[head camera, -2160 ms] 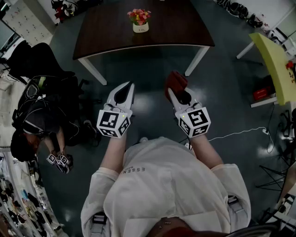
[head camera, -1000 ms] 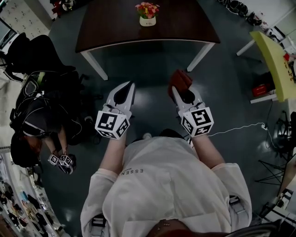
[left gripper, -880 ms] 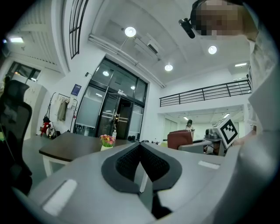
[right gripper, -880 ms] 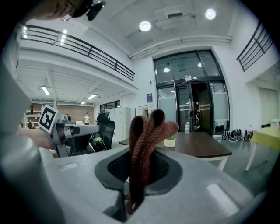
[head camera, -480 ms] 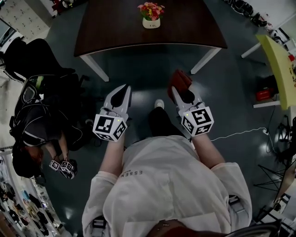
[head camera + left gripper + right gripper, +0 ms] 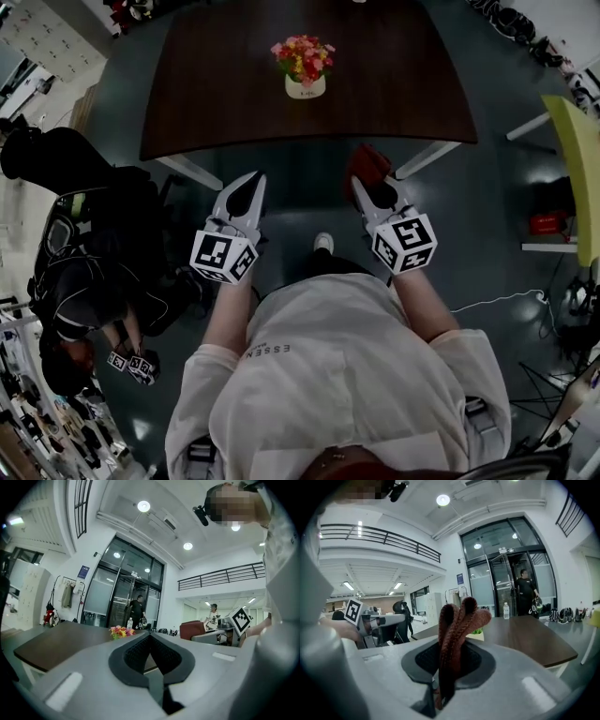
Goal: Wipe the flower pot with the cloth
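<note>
Small pale flower pot (image 6: 306, 86) with a bright bunch of flowers (image 6: 302, 56) stands upright near the middle of the dark tabletop (image 6: 403, 84). Right claw (image 6: 364, 190) is pinched on a reddish-brown cloth (image 6: 368, 163). The right gripper view shows its braided-looking folds bunched between the pads, with loops sticking up past the tips. Left claw (image 6: 254, 180) is closed tight with nothing in it, tips meeting in the left gripper view. Both sit at about the tabletop's near edge, well apart from the pot. I'd say wiping has not yet begun.

Pot looks light and hard, maybe ceramic or plastic. It is smooth-walled, so likely to slide or tip if rubbed from one side. Best guess is to steady it with the left claw at the rim or on the wall below the flowers, squeezing gently. Then rub the opposite wall with the cloth. Cloth is soft and floppy, and enough hangs free to wipe with. Flowers would crush easily, so keep off them.
</note>
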`<state>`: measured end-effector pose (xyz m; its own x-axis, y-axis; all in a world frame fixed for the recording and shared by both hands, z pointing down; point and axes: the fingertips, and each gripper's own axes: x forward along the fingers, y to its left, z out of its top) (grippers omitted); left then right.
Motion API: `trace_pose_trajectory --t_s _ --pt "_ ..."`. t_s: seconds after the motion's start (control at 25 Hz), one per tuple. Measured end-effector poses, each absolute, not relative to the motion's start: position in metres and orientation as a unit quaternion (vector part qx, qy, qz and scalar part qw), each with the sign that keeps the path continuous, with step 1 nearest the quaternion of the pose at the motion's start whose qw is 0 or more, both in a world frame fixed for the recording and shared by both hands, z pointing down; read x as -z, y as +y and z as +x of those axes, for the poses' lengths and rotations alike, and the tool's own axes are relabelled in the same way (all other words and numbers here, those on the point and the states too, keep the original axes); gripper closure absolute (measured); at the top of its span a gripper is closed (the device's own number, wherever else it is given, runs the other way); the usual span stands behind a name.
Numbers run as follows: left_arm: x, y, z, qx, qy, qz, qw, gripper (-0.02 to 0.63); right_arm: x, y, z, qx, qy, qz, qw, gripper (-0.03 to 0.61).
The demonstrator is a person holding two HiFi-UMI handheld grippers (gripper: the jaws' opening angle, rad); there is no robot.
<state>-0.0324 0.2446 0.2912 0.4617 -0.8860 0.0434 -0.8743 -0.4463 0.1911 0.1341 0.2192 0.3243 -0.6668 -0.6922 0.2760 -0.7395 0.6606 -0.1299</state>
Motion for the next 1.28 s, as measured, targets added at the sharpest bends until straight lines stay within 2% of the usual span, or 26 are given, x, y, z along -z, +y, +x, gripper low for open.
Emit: trace_pose_trajectory --t_s 0.32,0.56,0.84,1.28 --pt "-0.318 0.159 -0.037 0.006 -0.538 0.835 0.115 0.598 -0.357 0.132 0.132 -0.14 -0.907 0.372 0.141 0.529" --pt "-0.353 0.115 -0.045 0.016 -0.503 0.849 0.16 0.598 -0.406 0.103 0.107 -0.189 -0.894 0.366 0.178 0.529" --pt "-0.39 0.039 -0.052 -0.016 -0.481 0.862 0.159 0.598 -0.451 0.065 0.07 -0.208 -0.889 0.34 0.226 0.529" --pt "-0.461 -0.042 -0.014 -0.084 -0.393 0.898 0.178 0.598 -0.514 0.027 0.014 -0.287 -0.874 0.302 0.249 0.529"
